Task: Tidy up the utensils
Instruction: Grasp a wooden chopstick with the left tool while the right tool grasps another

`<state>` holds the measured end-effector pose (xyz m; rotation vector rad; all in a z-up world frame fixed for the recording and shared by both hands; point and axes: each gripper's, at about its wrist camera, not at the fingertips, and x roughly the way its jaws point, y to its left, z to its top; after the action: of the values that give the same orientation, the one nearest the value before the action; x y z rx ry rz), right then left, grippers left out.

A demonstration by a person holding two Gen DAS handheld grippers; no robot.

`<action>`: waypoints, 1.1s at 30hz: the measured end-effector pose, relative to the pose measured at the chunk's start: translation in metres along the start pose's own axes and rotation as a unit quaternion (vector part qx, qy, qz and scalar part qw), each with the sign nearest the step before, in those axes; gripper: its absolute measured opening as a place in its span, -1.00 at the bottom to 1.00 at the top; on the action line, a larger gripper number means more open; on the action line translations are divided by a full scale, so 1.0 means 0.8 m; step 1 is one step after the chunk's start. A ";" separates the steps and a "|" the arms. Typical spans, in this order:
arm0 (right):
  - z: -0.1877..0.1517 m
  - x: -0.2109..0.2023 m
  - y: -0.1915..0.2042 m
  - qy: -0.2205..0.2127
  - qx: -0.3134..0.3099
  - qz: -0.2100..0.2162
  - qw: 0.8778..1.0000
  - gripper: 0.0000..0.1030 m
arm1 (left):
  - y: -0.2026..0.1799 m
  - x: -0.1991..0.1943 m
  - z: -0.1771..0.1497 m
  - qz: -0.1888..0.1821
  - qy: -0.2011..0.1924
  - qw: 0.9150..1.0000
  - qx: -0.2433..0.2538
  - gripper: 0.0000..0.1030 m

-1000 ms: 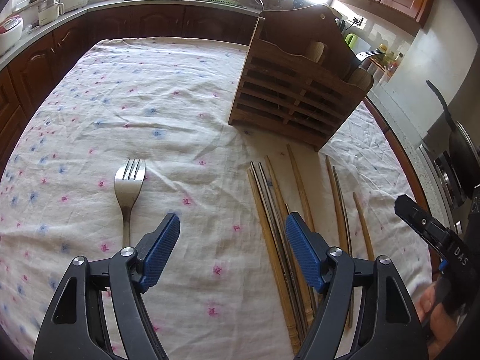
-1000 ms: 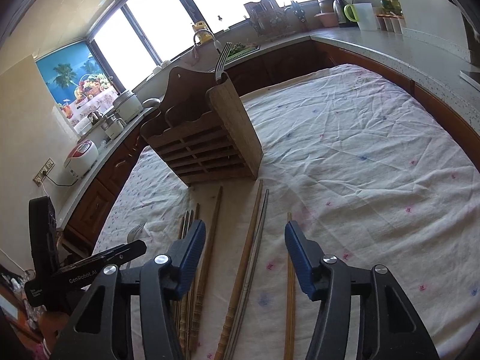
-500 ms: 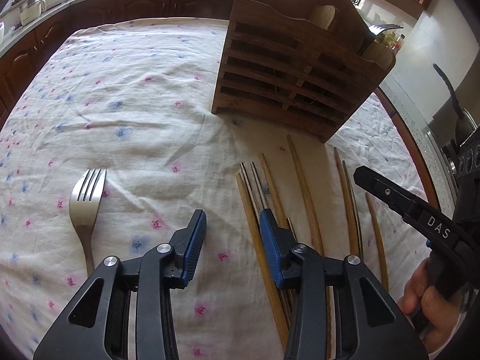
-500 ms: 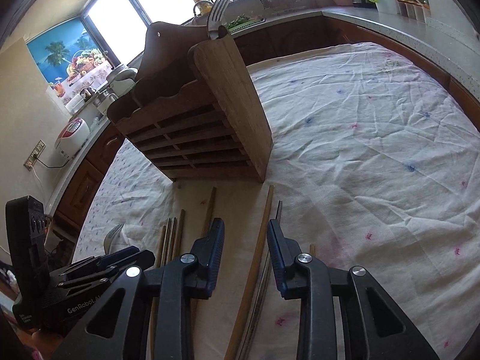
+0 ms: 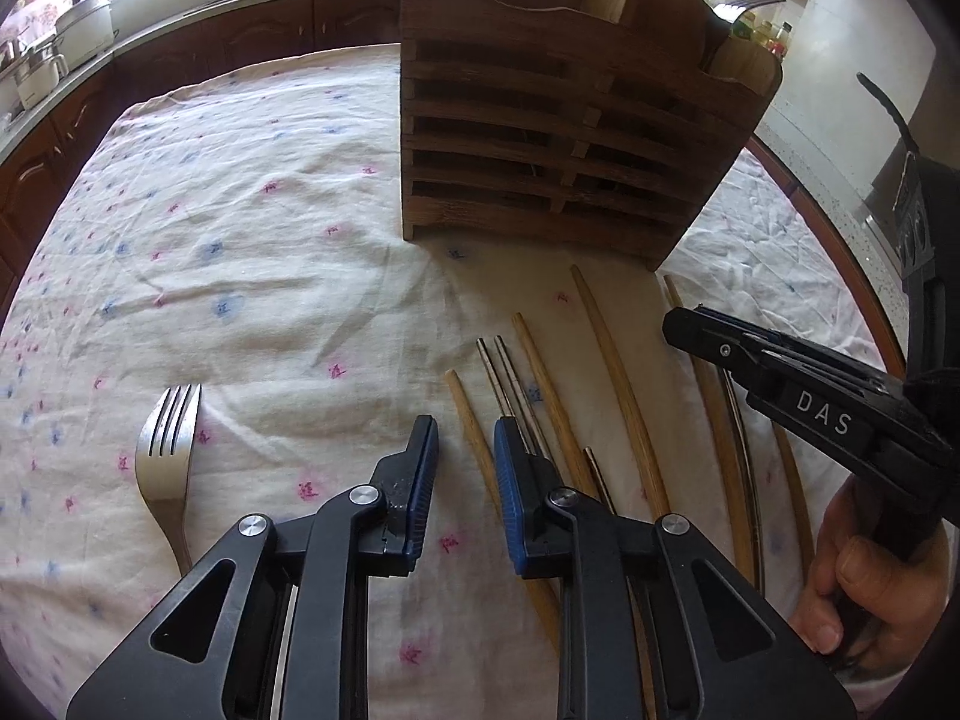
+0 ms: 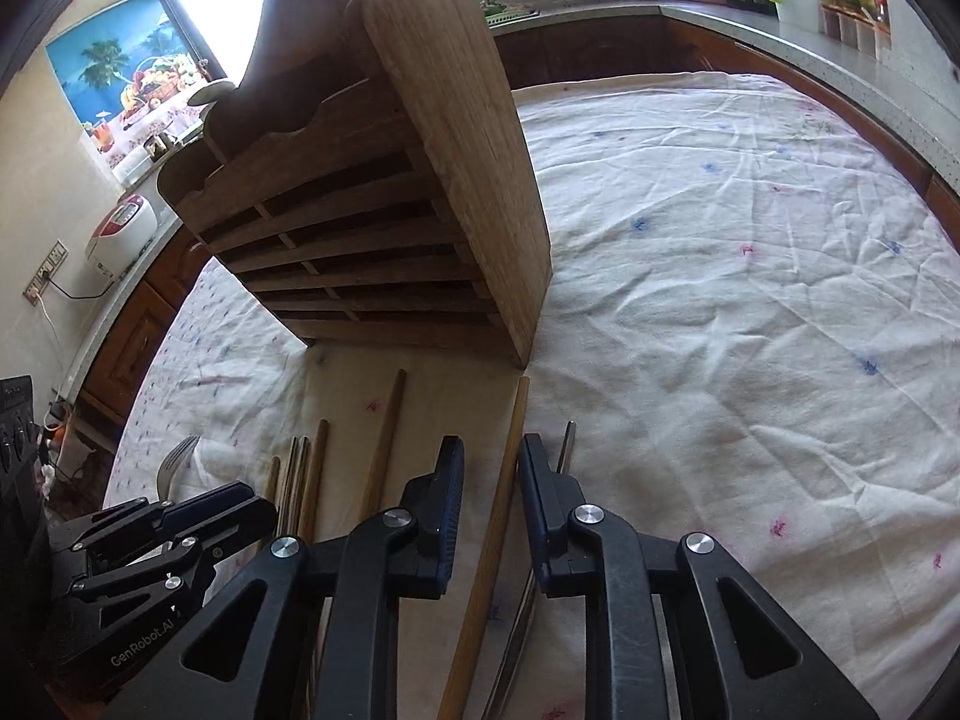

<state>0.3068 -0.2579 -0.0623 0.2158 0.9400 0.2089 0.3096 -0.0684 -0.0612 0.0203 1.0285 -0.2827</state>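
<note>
Chopstick [image 6: 492, 534] apparently between right tool [image 6: 491, 480] pads

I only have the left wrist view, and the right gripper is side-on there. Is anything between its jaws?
Observer: Yes. In its own camera, a wooden chopstick lies between the jaws of the right gripper. They are closing, with a gap still showing on each side.
Operator: Is a steel chopstick in there too?
Observer: Its tip lies outside the jaws, beyond the finger away from the other gripper. Lower down the gripper partly hides it.
Operator: Which way does the wooden one point?
Observer: Toward the holder. Its far end stops by the holder's near bottom corner; I cannot tell whether they touch.
</note>
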 end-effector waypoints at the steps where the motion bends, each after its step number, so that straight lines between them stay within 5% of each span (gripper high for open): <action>1: 0.000 0.000 0.002 0.000 -0.006 -0.009 1.000 -0.65 | -0.003 0.001 -0.001 0.002 -0.001 1.000 0.008 -0.82; 5: 0.001 -0.002 -0.004 0.006 0.008 -0.001 1.000 -0.88 | 0.001 -0.001 -0.001 -0.009 -0.001 1.000 -0.002 -0.86; 19: -0.003 -0.110 0.013 -0.063 0.024 0.061 0.996 -0.90 | 0.036 -0.096 -0.016 -0.065 -0.057 0.995 -0.048 -0.91; 33: 0.002 -0.215 0.029 -0.152 0.017 0.071 0.986 -0.90 | 0.054 -0.211 -0.020 -0.098 -0.147 0.983 -0.057 -0.91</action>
<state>0.2078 -0.2820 0.0778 0.3359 0.6255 0.2825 0.2250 0.0130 0.0685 -0.2212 0.7520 -0.3940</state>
